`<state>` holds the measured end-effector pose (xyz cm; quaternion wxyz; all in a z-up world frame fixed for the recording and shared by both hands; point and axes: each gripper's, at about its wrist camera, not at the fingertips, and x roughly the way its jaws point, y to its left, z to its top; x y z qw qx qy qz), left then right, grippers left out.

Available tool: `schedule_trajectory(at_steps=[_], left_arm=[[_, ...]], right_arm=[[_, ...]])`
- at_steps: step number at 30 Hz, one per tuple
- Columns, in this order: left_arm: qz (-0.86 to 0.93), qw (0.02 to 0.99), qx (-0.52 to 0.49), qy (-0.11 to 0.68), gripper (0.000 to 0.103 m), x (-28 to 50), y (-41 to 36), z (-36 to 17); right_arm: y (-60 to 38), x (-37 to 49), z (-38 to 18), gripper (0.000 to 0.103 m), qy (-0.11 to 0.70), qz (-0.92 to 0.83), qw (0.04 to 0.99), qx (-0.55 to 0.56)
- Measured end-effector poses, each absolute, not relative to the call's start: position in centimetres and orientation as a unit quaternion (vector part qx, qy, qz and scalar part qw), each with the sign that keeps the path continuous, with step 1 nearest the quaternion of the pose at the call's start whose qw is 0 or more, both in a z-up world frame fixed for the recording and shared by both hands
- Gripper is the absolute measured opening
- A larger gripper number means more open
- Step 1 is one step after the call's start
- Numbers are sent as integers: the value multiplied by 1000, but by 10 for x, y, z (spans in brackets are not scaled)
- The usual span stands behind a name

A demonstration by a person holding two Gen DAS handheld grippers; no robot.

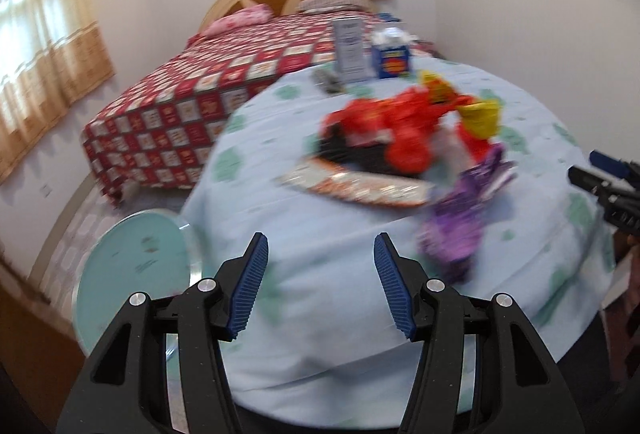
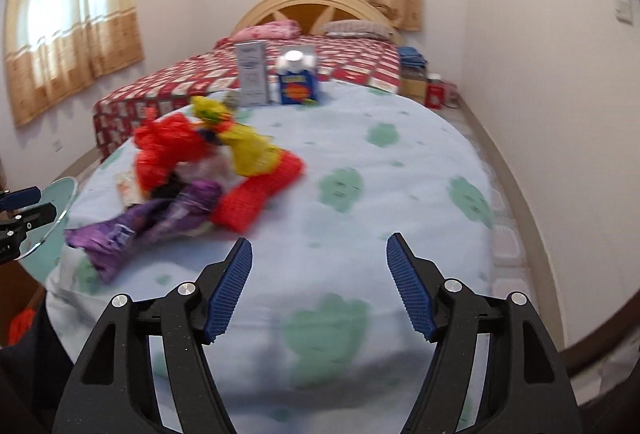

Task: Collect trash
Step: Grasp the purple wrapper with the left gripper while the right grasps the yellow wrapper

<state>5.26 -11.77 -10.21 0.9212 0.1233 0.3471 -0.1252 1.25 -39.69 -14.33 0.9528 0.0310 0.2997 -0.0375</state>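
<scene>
A: Left wrist view: crumpled wrappers heaped mid-counter; our left hand-held gripper and right hand-held gripper gape empty.

B: We judge them light, crinkly, slippery; pinch a bunched fold.

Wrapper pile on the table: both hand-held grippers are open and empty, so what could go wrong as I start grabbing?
1. The purple wrapper lies near the table edge; a clumsy nudge could push it off.
2. The red and yellow wrappers overlap, so one grasp may drag the others.
3. The blue bottle and white box stand just behind the pile; overreaching might topple them.
</scene>
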Motion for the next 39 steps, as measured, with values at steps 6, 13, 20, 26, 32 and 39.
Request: schedule_trajectory(at_steps=[6, 13, 20, 26, 32, 39], left_arm=[[-164, 909, 137, 357, 55, 53, -168, -112], [-198, 884, 148, 396, 30, 56, -192, -136], [-217, 892, 149, 367, 23, 46, -189, -111], [-191, 920, 118, 320, 23, 45, -144, -58], [-118, 939, 106, 305, 24, 59, -85, -42], [-57, 937, 91, 333, 24, 76, -30, -58]], right_arm=[[-418, 7, -154, 71, 296, -47, 952, 59], [-423, 10, -163, 74, 296, -44, 951, 78], [-431, 9, -160, 74, 290, -50, 951, 90], [-413, 27, -139, 74, 270, -22, 960, 70], [-381, 76, -115, 74, 256, 25, 965, 45], [-358, 132, -132, 28, 322, 67, 944, 10]])
